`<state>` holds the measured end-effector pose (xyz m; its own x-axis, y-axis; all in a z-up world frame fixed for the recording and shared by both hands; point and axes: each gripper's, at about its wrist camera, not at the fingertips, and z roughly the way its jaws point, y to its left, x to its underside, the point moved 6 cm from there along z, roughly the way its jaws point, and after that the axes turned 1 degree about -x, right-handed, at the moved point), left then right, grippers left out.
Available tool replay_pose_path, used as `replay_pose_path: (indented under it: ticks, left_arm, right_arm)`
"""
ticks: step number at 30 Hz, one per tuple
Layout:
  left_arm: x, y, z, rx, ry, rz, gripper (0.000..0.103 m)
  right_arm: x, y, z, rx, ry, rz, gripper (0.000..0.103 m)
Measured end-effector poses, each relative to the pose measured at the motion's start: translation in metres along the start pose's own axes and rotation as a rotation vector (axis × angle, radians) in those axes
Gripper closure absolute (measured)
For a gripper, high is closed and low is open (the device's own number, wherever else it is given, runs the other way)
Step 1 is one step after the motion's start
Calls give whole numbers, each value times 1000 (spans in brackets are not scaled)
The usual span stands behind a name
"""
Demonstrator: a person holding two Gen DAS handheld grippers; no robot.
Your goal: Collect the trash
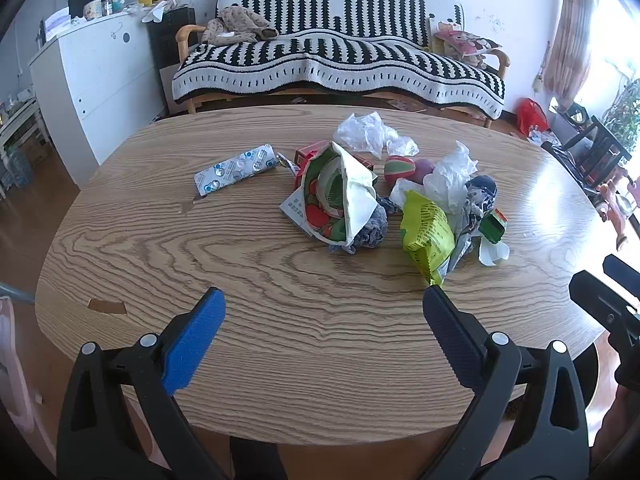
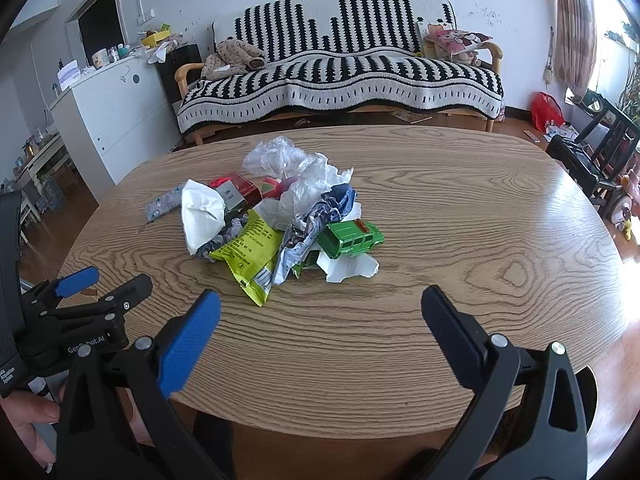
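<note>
Grippers, left gripper (image 1: 324,300) and right gripper (image 2: 320,304), are hovering spread and empty before the trash heap mid-table, so starting with the nearest yellow-green snack wrapper (image 2: 250,254) looks wisest

You have a loose heap of trash mid-tabletop: a yellow-green snack wrapper (image 2: 250,254) lying flat at the near edge, crumpled white tissue (image 2: 202,214) to its left, clear plastic (image 2: 276,156) behind, and a blister pack (image 1: 236,168) lying apart, leftward.

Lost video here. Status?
Left gripper open, right gripper open, both empty. Trash pile untouched on table. Green toy car sits among it.
</note>
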<state>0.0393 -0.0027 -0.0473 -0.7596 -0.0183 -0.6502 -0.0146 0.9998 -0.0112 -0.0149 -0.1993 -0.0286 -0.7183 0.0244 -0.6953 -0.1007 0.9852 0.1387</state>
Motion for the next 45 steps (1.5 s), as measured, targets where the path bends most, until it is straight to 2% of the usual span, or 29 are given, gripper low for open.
replay_pose_path:
  ticks: [35, 45]
  left_arm:
    - [3, -4, 1, 3, 6, 4, 6]
    - [4, -6, 7, 47, 36, 17, 6]
  right_arm:
    - [0, -1, -1, -3, 1, 5, 6]
    - [-2, -6, 7, -5, 22, 18, 6]
